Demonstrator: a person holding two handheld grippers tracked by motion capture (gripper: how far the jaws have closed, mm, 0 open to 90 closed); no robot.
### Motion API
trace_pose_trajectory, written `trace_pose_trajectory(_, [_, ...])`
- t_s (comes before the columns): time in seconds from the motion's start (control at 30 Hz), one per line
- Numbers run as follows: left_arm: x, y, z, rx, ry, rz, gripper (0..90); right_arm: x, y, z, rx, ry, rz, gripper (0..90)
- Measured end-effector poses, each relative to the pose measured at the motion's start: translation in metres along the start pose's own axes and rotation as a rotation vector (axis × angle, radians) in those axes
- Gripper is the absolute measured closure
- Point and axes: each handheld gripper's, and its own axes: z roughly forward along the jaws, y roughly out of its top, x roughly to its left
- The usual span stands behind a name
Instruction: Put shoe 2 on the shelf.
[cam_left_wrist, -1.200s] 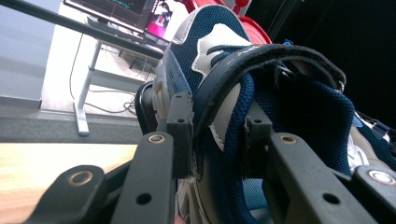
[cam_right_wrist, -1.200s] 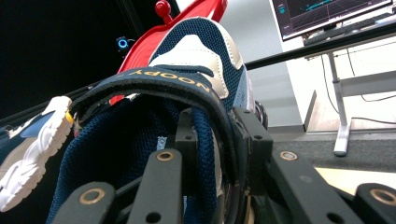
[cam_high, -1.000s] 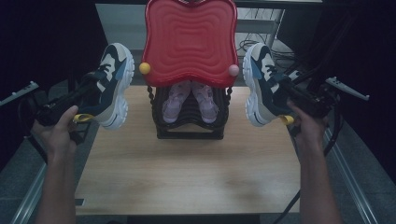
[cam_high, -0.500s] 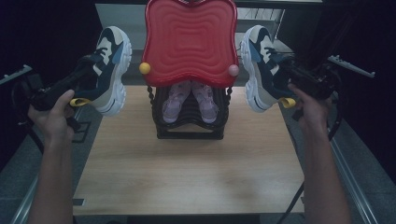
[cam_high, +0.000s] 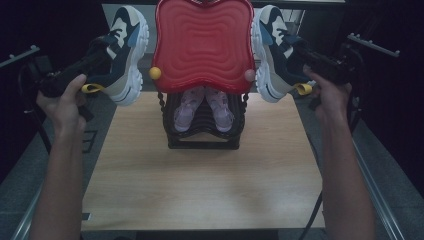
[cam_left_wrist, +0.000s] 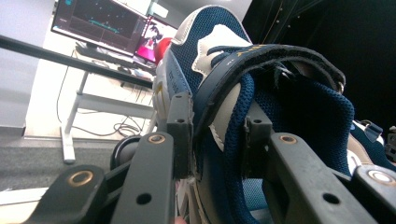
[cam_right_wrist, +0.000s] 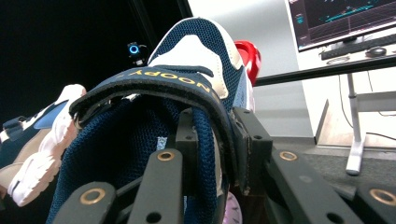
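Both grippers are clamped on sneakers and hold them in the air. In the high view, the left gripper (cam_high: 97, 57) has its jaws partly closed on the collar and strap of the left sneaker (cam_high: 125, 52), raised beyond the tabletop's far left corner with the white sole facing the middle. The right gripper (cam_high: 305, 55) pinches the right sneaker (cam_high: 272, 50) the same way beyond the far right corner, sole turned inward too. In each gripper view one jaw sits inside the shoe's opening and the other outside, so the padded wall and the strap are squeezed between them; that grip probably keeps the shoe from swinging and leaves its toe free to lead.

Between the shoes stands a black shoe rack (cam_high: 202, 132) near the tabletop's (cam_high: 200, 190) far edge, topped by a red wavy panel (cam_high: 202, 42) with a yellow knob (cam_high: 155, 73) and a pink knob (cam_high: 249, 75). A pair of pink shoes (cam_high: 202, 107) already fills the lower tier, so the raised sneakers seem bound for a spot higher up.

On the right sneaker's strap (cam_right_wrist: 154, 81), yellow letters read "NOOPY", likely part of a longer word. The left strap's lettering is too blurred to read. A monitor (cam_right_wrist: 343, 21) glows on a desk behind.
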Motion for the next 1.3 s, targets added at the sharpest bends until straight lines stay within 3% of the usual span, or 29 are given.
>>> trace_pose_trajectory(0.33, [-0.019, 0.023, 0.038, 0.008, -0.013, 0.029, 71.0, 0.021, 0.024, 0.036, 0.027, 0.038, -0.003, 73.2])
trace_pose_trajectory(0.6, [-0.033, 0.033, 0.068, 0.010, -0.019, 0.032, 71.1, 0.038, 0.034, 0.068, 0.057, 0.058, -0.010, 73.2])
trace_pose_trajectory(0.77, [-0.040, 0.035, 0.088, 0.024, -0.014, 0.055, 71.1, 0.046, 0.037, 0.084, 0.072, 0.060, -0.016, 73.2])
trace_pose_trajectory(1.07, [-0.043, 0.028, 0.113, 0.043, 0.001, 0.068, 71.1, 0.052, 0.034, 0.108, 0.100, 0.038, -0.042, 73.2])
trace_pose_trajectory(1.3, [-0.041, 0.020, 0.125, 0.058, 0.046, 0.095, 71.1, 0.050, 0.029, 0.119, 0.120, -0.025, -0.083, 73.2])
